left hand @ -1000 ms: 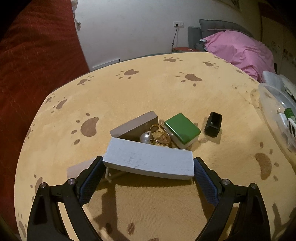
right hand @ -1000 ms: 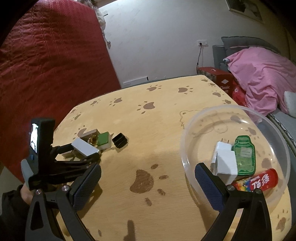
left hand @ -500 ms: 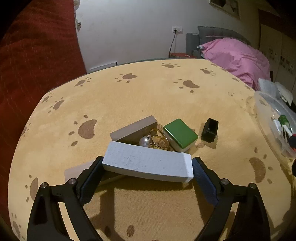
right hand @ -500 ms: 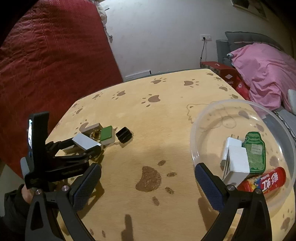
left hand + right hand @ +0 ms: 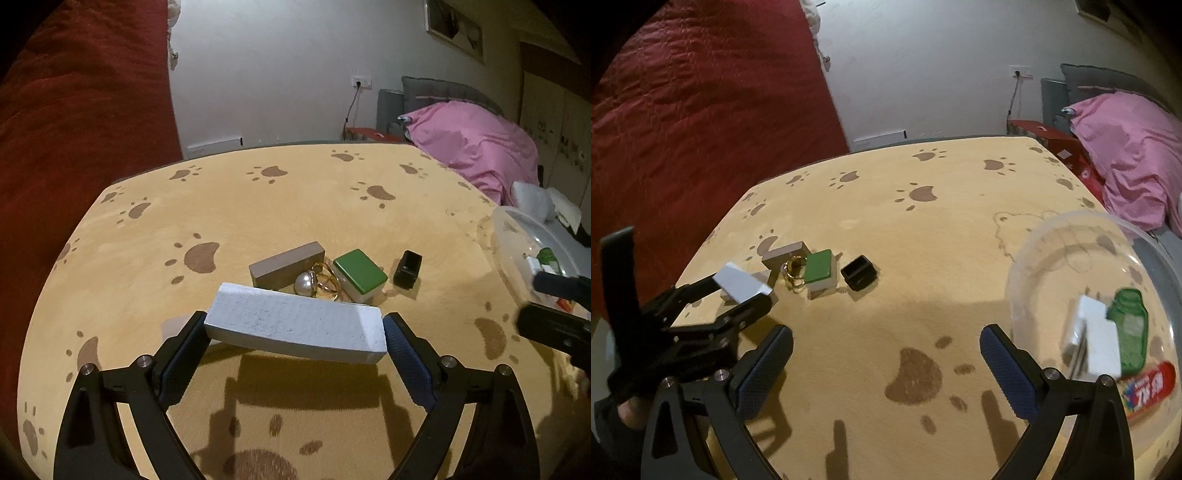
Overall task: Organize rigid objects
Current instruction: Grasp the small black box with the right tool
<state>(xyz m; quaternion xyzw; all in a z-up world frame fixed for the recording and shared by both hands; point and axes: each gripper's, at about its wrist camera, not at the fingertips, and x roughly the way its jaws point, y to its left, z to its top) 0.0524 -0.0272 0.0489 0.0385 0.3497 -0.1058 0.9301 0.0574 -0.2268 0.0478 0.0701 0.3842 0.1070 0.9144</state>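
A long white block (image 5: 295, 328) hangs just above the paw-print table, and my left gripper (image 5: 295, 334) is shut on its two ends. Seen from the right wrist view, the same block (image 5: 740, 284) sits in the left gripper (image 5: 738, 295) at the far left. Behind it lie a grey-brown block (image 5: 286, 264), a pearl ring (image 5: 306, 283) with gold rings (image 5: 327, 285), a green-topped tile (image 5: 358, 273) and a small black box (image 5: 407, 268). My right gripper (image 5: 886, 339) stands open and empty over bare table, between that cluster and the clear bowl (image 5: 1034, 240).
The bowl holds a white charger (image 5: 1097, 339), a green bottle-shaped piece (image 5: 1128, 328) and a red candy tube (image 5: 1148, 384). A pale block (image 5: 173, 325) lies under the held one. A red quilt (image 5: 701, 110) borders the left, pink bedding (image 5: 1137, 155) the right.
The left gripper has risen a little with the white block, which now hangs off the table. The right gripper has shifted left, and part of it now shows at the left view's right edge.
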